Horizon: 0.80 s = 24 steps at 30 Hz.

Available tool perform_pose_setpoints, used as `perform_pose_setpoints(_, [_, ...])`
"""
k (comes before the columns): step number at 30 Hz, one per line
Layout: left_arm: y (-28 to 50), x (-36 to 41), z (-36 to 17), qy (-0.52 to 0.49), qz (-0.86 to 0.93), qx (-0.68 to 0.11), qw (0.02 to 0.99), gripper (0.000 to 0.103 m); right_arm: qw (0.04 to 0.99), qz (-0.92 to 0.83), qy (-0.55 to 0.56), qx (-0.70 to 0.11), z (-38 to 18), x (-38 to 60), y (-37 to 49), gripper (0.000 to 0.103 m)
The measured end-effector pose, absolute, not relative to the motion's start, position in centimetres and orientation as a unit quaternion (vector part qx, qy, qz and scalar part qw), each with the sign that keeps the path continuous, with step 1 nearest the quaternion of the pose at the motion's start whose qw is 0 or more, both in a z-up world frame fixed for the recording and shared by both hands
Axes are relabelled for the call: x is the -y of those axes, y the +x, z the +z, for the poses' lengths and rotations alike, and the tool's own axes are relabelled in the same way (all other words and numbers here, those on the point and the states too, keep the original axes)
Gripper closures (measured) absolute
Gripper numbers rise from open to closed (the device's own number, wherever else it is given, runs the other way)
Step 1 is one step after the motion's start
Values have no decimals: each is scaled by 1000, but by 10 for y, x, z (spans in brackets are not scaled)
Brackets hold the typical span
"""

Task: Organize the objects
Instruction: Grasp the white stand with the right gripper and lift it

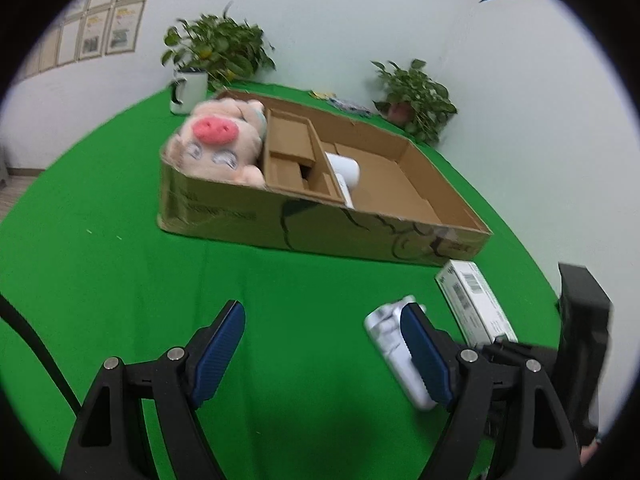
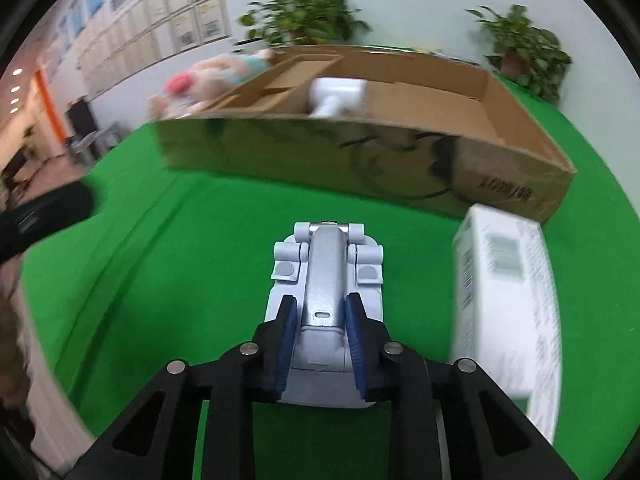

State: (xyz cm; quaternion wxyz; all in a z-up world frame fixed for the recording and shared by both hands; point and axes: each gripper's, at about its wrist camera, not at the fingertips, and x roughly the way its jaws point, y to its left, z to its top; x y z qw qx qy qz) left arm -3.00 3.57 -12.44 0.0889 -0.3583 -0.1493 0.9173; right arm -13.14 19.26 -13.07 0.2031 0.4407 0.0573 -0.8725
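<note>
My right gripper [image 2: 322, 318] is shut on a white and silver folding stand [image 2: 326, 264] that lies on the green table; its blue pads press on the stand's silver middle bar. The stand [image 1: 384, 332] also shows in the left wrist view, just behind my left gripper's right finger. My left gripper [image 1: 322, 308] is open over bare green cloth with nothing between its fingers. A long cardboard box [image 1: 320, 228] holds a pink pig plush [image 1: 216, 140] at its left end and a white appliance [image 1: 344, 168] in the middle. A white carton [image 2: 504, 300] lies to the right of the stand.
A white mug [image 1: 188, 90] and two potted plants [image 1: 220, 46] [image 1: 416, 96] stand behind the cardboard box [image 2: 320, 160] near the wall. The carton [image 1: 472, 300] lies close to the box's front right corner. Green cloth spreads to the left of the stand.
</note>
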Motion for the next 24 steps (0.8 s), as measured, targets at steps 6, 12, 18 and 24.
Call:
perform_pose_setpoints(6, [-45,-52,-153,-431,858,203,192,23,236,-886,396,-59,-130,-186,-86,1])
perform_pose_setpoints(12, [-46,-63,-167,-459,821,247,231,23,238,-877,408,-86,-142,-179,-102,2])
perform_pose_setpoints(18, [-35,-64,-179,-474,799,280,243,24,246,-858,444,-77,-153,-171,-108,26])
perform_pose_setpoints(24, [-14,-65,-186,-466,793,299,254,25,211,-869,443,-62,-155,-173,-83,37])
